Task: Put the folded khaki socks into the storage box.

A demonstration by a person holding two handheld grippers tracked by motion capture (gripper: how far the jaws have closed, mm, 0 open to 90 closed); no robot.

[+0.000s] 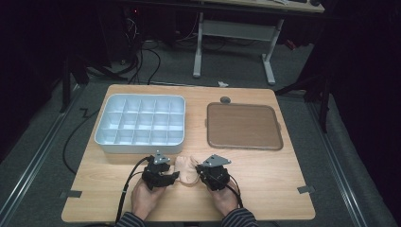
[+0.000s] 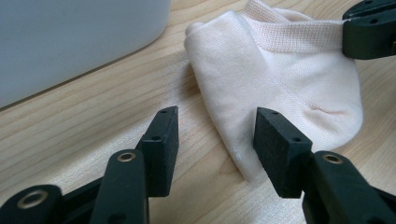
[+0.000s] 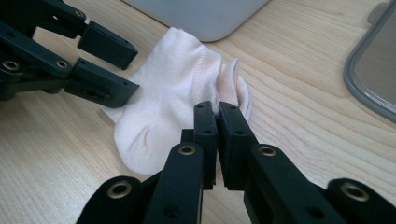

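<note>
Sock (image 1: 187, 169), pale pink, lies flat on the wooden table (image 1: 265, 184) between both grippers, its length running across. Right gripper (image 3: 217, 116) is pinched on its ribbed cuff; left gripper (image 2: 217, 130), jaws apart, straddles the toe-side edge.

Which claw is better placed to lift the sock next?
Right. The right claw is already shut on the sock at its cuff; the left claw stands open at the sock's edge, gripping nothing.
</note>
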